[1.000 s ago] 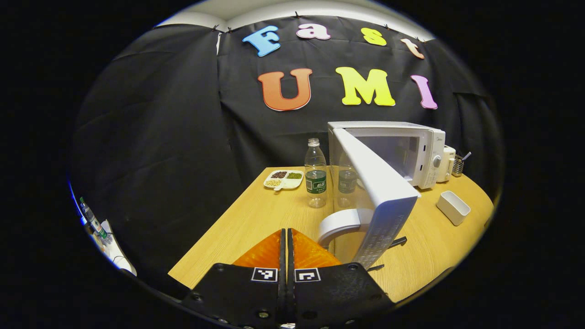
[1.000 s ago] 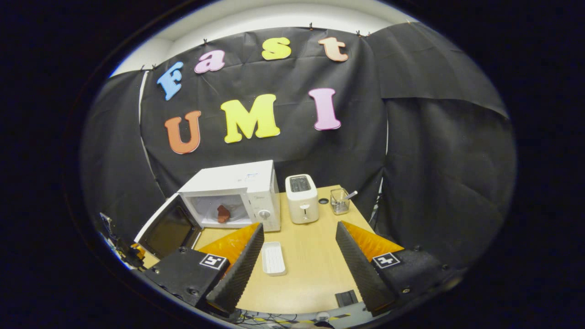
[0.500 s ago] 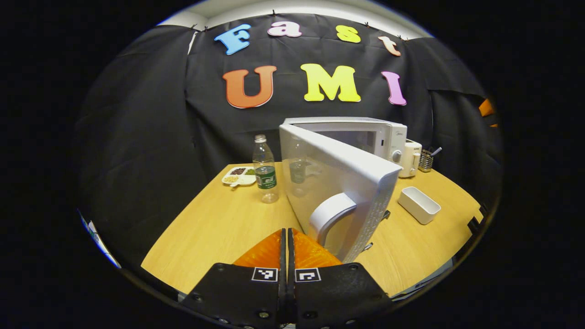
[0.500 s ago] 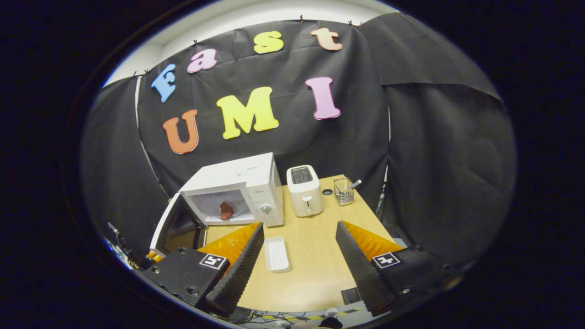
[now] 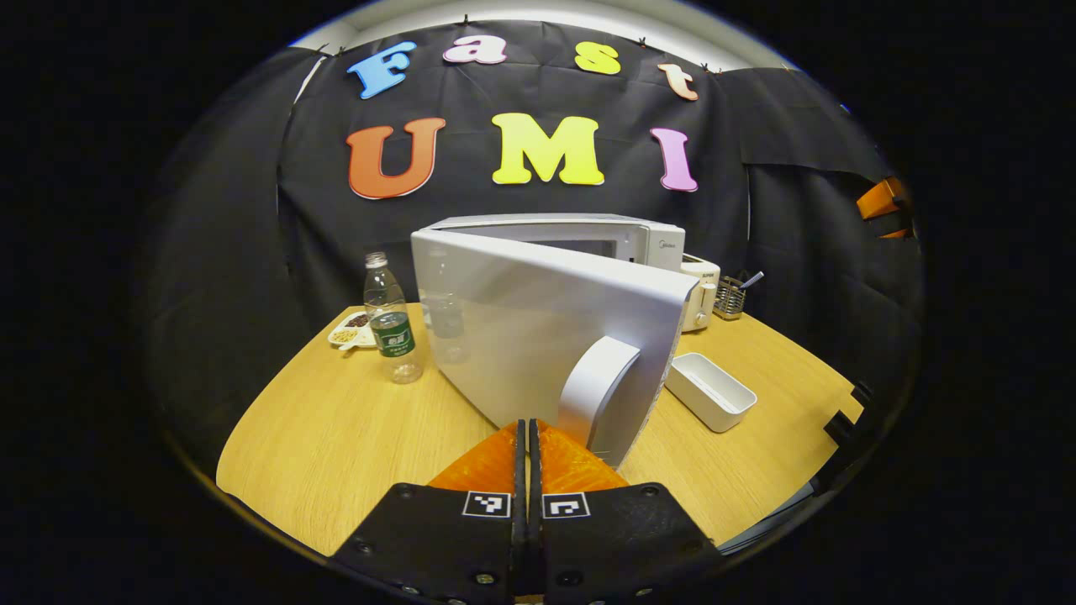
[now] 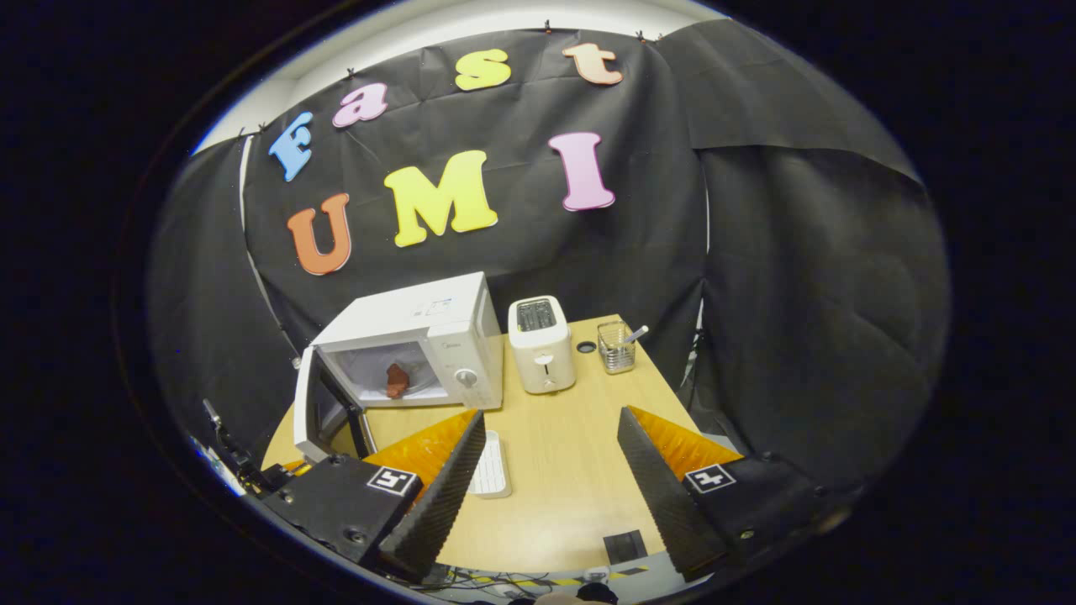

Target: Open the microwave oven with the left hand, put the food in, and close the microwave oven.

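A staged recording booth: black cloth wall behind a wooden table

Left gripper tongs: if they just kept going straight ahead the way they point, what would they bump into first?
Most likely the microwave door, around its handle, which stands just ahead of the shut left gripper. Depth is hard to judge here, so whether they already touch cannot be told.

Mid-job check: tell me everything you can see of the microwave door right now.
The microwave door is a white panel with a dark window on its inner face, hinged on the oven's left and standing partly open. A curved white handle sits near its free edge. In the left gripper view the shut left tongs lie just before that handle; contact can't be confirmed. The reddish food shows inside the oven.
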The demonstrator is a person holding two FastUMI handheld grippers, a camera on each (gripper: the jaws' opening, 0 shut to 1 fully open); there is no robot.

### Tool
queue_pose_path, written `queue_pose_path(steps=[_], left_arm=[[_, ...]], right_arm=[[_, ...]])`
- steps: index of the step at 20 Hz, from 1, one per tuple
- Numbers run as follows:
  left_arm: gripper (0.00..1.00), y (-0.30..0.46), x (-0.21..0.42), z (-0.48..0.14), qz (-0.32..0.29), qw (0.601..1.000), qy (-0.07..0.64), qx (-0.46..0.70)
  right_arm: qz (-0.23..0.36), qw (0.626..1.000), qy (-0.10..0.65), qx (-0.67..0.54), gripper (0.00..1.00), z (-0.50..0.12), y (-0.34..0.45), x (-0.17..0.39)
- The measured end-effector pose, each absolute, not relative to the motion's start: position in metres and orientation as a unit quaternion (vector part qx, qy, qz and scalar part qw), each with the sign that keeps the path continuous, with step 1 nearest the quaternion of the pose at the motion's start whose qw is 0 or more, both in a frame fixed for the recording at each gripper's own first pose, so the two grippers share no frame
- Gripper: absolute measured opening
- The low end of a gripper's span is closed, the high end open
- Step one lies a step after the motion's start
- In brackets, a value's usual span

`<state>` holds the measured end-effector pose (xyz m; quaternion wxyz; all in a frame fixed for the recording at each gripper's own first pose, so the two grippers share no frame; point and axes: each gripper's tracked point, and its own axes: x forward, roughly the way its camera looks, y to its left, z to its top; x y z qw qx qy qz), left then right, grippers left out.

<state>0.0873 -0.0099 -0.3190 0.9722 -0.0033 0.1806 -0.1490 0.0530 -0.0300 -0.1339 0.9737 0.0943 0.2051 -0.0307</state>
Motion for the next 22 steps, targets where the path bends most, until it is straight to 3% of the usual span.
queue_pose_path(steps=[22], left_arm=[[0.0, -0.143, 0.223, -0.291, -0.211, 0.965, 0.154, 0.01]], right_arm=[[-0.057, 0.966, 0.222, 0.118, 1.0, -0.141, -0.094, 0.109]])
